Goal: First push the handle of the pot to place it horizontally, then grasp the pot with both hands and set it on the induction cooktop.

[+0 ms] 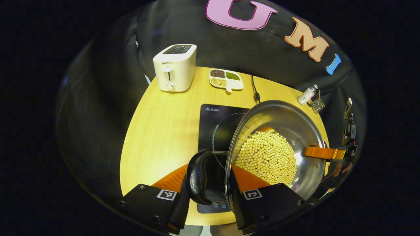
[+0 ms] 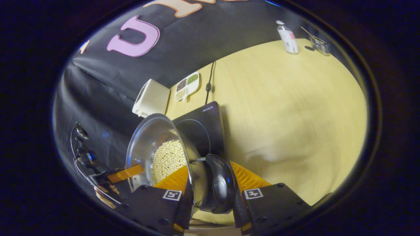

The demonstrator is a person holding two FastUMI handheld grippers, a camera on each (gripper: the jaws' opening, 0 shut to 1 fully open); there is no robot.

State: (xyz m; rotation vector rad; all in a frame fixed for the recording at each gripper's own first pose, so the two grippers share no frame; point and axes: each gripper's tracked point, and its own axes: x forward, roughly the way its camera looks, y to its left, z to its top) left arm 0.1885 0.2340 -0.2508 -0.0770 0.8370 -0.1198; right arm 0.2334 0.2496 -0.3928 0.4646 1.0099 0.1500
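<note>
Shiny polished metal pot (image 1: 288, 124), glossy black plastic handle (image 1: 198, 177), matt pale wood-grain table (image 1: 157, 131), glossy glass cooktop (image 1: 216, 121)

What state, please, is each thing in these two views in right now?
Pot: lifted over the cooktop, tilted, holding beans.
Left gripper: shut on the pot's black handle.
Right gripper: shut on the pot's opposite handle.
Induction cooktop: bare, nothing resting on it.
Toaster: upright, slots empty.
Divided dish: filled with beans.

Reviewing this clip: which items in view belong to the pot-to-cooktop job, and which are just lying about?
Part of the job:
- pot, full of beans
- pot's handles
- induction cooktop
- left gripper
- right gripper

Just lying about:
- toaster
- divided dish of beans
- small bottle
- power cord
</note>
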